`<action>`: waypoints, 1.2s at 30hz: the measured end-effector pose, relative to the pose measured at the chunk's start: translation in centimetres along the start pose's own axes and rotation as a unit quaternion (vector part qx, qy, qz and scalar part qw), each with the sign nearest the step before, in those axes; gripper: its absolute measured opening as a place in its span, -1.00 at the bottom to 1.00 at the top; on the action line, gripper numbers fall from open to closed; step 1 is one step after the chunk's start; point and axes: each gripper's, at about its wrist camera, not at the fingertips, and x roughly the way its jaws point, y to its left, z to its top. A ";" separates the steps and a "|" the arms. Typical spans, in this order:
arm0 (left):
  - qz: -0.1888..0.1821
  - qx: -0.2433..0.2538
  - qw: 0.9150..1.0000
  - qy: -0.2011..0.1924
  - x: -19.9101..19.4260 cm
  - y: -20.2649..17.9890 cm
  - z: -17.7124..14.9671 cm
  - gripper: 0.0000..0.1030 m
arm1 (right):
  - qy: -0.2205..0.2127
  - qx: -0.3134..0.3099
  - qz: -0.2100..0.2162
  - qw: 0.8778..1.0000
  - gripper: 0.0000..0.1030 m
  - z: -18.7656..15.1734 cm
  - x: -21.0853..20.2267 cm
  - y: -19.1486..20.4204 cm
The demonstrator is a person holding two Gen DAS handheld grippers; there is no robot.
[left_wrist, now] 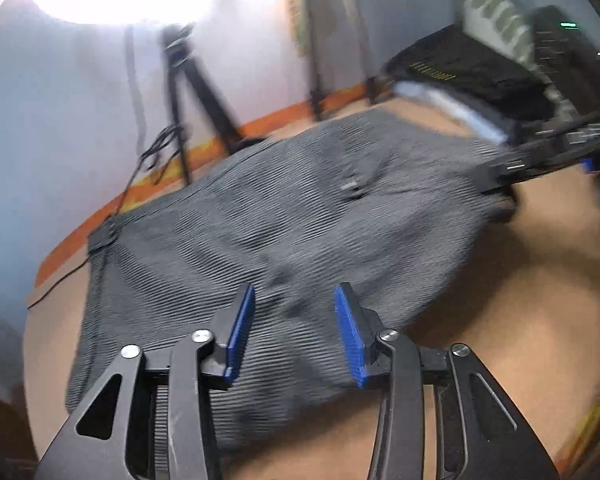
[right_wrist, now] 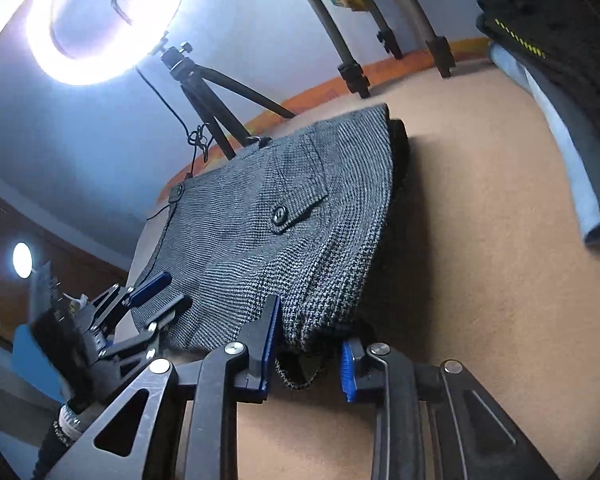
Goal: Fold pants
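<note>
Grey woven pants (left_wrist: 300, 220) lie folded on a tan table (left_wrist: 500, 300). My left gripper (left_wrist: 296, 332) hovers over their near edge, jaws apart, blue pads clear of the cloth. In the right wrist view the pants (right_wrist: 260, 220) show a buttoned pocket flap. My right gripper (right_wrist: 308, 356) has the near corner bunched between its blue pads and is shut on it. The left gripper (right_wrist: 160, 296) sits at the cloth's left edge. From the left wrist view the right gripper (left_wrist: 500, 190) is at the far right edge of the pants.
A ring light (right_wrist: 100, 20) on a black tripod (right_wrist: 204, 92) stands behind the table (right_wrist: 480, 280), its cable trailing down. More stand legs (right_wrist: 356, 72) rest at the back. A stack of folded dark and pale blue clothes (right_wrist: 560, 80) lies at the right.
</note>
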 end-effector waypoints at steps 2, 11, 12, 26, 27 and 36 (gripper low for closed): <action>-0.026 0.019 0.999 -0.010 -0.7 -1.6 0.5 0.06 | 0.003 -0.002 -0.003 1.000 -0.51 0.2 0.0 0.2; -0.044 0.090 0.995 -0.001 2.8 -7.1 2.6 -0.20 | 0.011 0.004 0.018 1.000 -0.51 1.2 -0.9 0.6; -0.047 0.083 0.995 0.003 3.3 -6.9 2.7 -0.41 | 0.010 0.003 0.021 1.000 -0.51 1.4 -1.0 0.7; -0.090 0.006 0.996 0.000 3.7 -4.3 3.0 -0.76 | -0.010 0.148 0.070 0.986 0.54 1.6 -1.9 -6.2; -0.091 0.006 0.996 0.000 3.7 -4.4 3.0 -0.76 | -0.010 0.146 0.073 0.987 0.55 1.7 -1.7 -6.0; -0.107 -0.004 0.994 0.021 2.3 -3.6 2.6 -0.64 | 0.049 0.176 0.133 0.974 -0.28 1.7 4.1 -5.1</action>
